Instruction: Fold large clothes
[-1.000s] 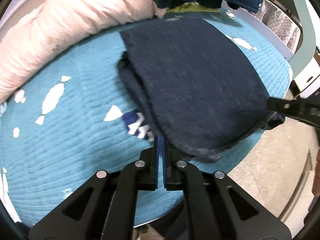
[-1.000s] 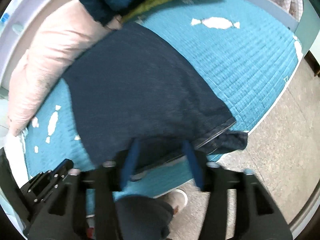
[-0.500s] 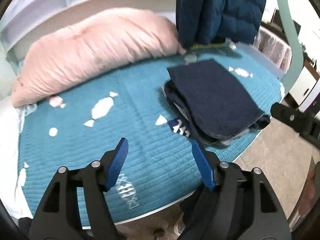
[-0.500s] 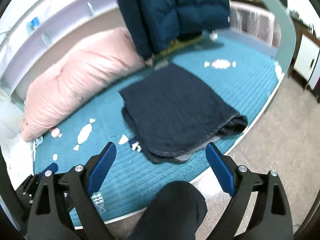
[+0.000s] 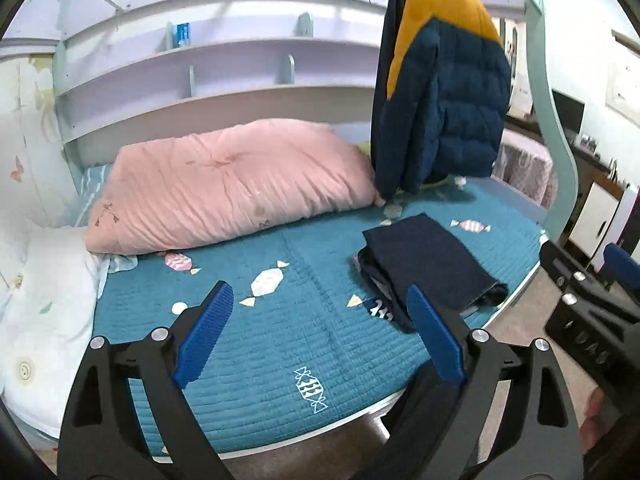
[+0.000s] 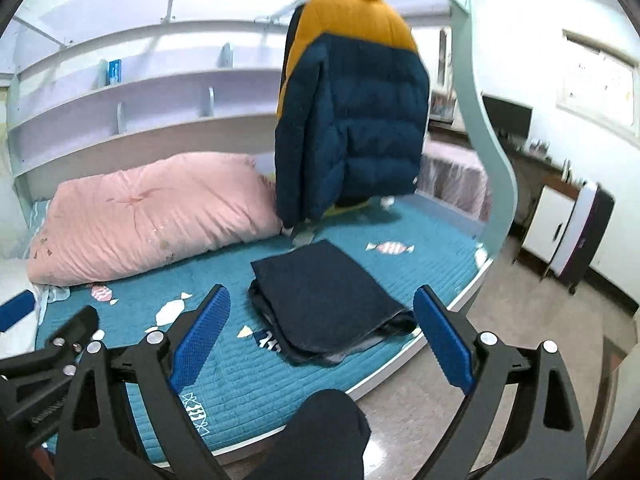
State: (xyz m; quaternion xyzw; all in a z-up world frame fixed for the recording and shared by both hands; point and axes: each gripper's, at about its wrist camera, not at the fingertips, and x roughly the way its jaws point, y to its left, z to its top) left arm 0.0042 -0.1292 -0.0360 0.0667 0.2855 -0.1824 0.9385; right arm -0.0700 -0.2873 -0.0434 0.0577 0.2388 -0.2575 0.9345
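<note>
Grippers are both hanging spread wide and holding nothing as we're looking down: left gripper (image 5: 320, 332), right gripper (image 6: 320, 336), jaws having just been opening. We're seeing the folded dark garment (image 6: 324, 300) lying near the front edge of the teal quilt (image 5: 280, 340), 1 corner drooping over it. Nudging that edge could, we're judging, drag the stack to the floor. Behind, a pink cushion (image 5: 224, 180), a hanging puffer jacket (image 6: 352, 120) and shelves (image 5: 200, 80).
</note>
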